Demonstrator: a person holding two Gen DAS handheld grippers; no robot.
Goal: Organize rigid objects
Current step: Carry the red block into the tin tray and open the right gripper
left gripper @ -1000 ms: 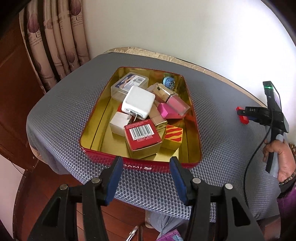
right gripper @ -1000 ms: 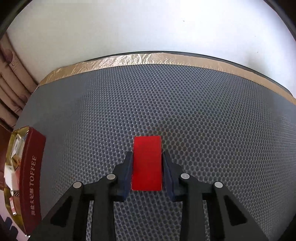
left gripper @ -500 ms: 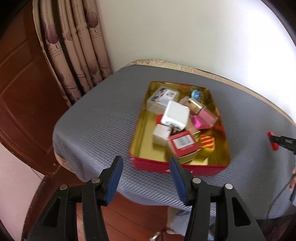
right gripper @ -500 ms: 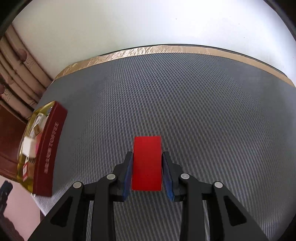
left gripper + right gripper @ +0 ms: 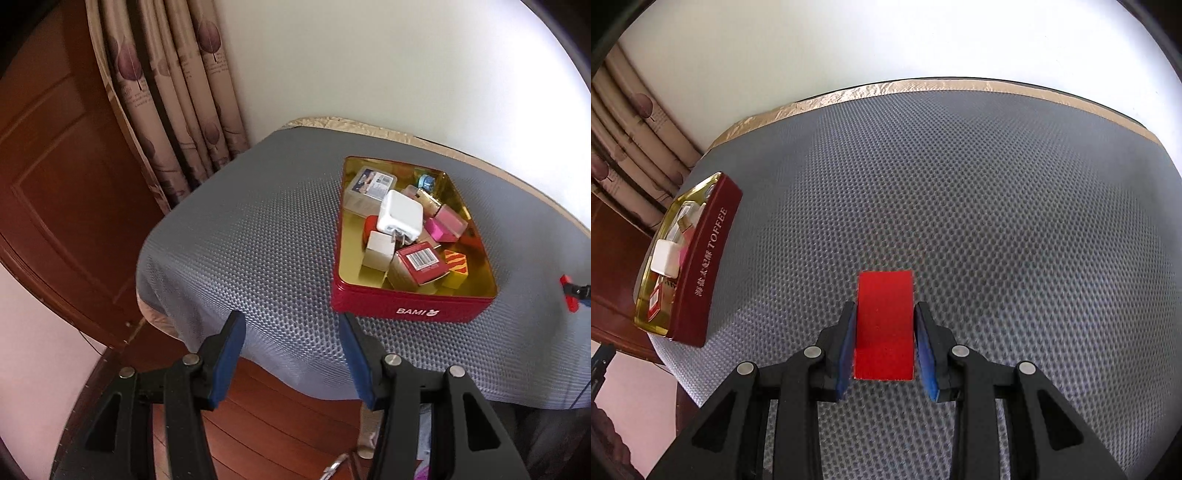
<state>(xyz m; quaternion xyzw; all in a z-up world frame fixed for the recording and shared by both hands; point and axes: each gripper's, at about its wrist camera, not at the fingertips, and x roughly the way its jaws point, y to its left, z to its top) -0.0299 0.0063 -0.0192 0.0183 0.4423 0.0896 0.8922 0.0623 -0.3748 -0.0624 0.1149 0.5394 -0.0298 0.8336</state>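
Note:
A red tin with a gold inside stands on the grey mesh-covered table. It holds several small things, among them a white charger, a red barcode box and a pink block. The tin also shows at the left of the right wrist view. My left gripper is open and empty, off the table's near edge. My right gripper is shut on a flat red block, held above the mesh. The red block shows at the left wrist view's right edge.
A patterned curtain and a brown wooden door stand left of the table. A white wall runs behind it. A gold cloth border lines the table's far edge. Wooden floor lies below the near edge.
My left gripper has pulled back and to the left, so the tin now sits far right in its view. My right gripper has risen and drawn back with the red block still held.

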